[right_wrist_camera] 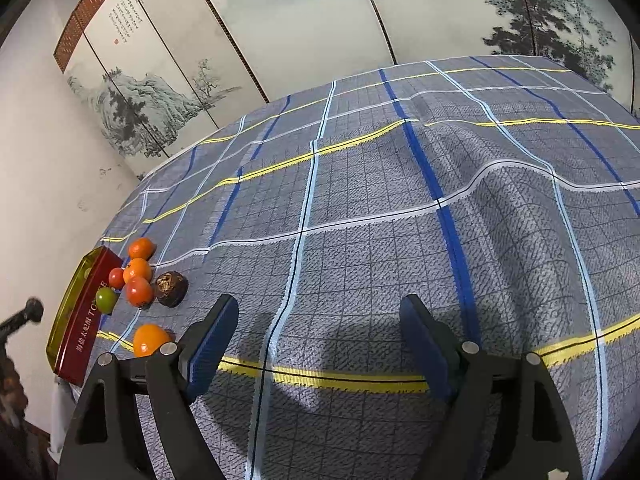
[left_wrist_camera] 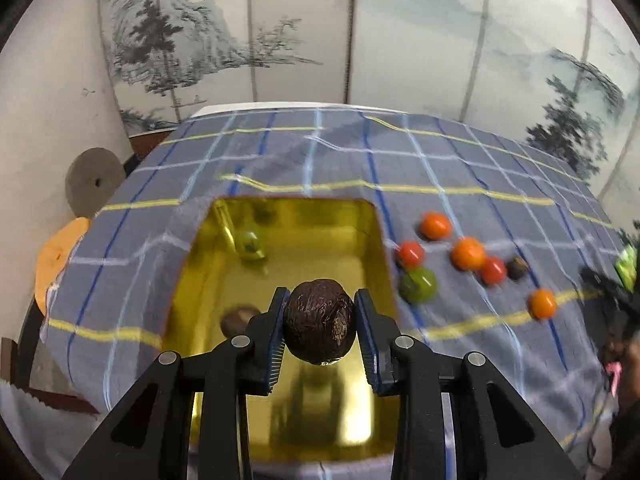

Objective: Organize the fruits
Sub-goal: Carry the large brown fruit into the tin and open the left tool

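the left gripper [left_wrist_camera: 320, 326] is clamped on a dark brown wrinkled round fruit [left_wrist_camera: 319, 326] above the shiny gold rectangular tin [left_wrist_camera: 372, 240]. the right gripper [right_wrist_camera: 318, 340] stands apart, holding nothing, over the grey plaid tablecloth [right_wrist_camera: 360, 184].

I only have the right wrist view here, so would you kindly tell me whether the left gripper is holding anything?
Observer: Yes. The left gripper has its jaws shut on a dark brown, wrinkled round fruit.
Operator: Thank you. Where is that fruit relative to the box?
Observer: It hangs over the open inside of the gold-lined rectangular tin.
Operator: Is anything lying in the tin?
Observer: Yes, two fruits: a small green round fruit near the far left corner and a second dark brown fruit by the near left wall.
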`<state>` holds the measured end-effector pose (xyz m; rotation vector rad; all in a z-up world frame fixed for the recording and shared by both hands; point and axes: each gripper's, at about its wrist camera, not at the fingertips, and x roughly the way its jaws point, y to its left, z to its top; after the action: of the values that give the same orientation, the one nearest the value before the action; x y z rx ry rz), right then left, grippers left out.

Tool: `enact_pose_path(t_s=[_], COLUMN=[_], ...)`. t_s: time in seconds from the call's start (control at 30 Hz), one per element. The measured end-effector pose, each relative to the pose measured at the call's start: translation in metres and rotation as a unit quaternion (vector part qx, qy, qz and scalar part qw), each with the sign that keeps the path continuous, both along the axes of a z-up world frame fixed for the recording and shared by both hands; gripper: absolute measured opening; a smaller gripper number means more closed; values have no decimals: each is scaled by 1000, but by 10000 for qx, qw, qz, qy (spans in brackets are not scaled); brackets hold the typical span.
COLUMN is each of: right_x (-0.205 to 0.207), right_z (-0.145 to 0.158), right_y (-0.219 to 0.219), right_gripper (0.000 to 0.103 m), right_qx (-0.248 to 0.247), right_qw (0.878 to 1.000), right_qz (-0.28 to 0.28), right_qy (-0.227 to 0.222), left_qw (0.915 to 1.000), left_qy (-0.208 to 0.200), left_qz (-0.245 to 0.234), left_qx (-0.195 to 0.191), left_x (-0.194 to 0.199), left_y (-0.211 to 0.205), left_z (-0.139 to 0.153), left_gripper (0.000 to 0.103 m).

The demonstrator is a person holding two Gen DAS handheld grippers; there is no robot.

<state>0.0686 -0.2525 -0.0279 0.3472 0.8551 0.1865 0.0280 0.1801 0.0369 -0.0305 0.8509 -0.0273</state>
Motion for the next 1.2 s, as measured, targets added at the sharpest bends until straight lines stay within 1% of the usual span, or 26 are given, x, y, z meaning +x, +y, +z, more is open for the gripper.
enact_pose_path(t_s=[0.17,0.27,0.43,0.63,0.83,1.2], right_x=[0,0,0,0,0,0], right_z=[0,0,0,0,0,1], right_y=[0,0,1,1,1,1], right_gripper=[81,81,82,82,82,83], right_qx=[-5,-4,-13,-8,-10,-14], right_qw=[10000,10000,10000,10000,10000,10000], right_qz=[-2,0,0,-1,1,0], right_qy=[1,2,4,4,6,8], left_qw=[9989,9980,9979,9957,9958,9940], left_qy=[228,363,539,857,853,980], left_qz=[245,347,323,347,295,419], left_qx=[-331,-389,-169,-106,119,244], left_x=[45,64,87,109,122,135], left_y=[18,22,17,12,5,8], left_z=[-16,-28,-44,-58,-60,-70], left_gripper=[34,34,34,34,34,34])
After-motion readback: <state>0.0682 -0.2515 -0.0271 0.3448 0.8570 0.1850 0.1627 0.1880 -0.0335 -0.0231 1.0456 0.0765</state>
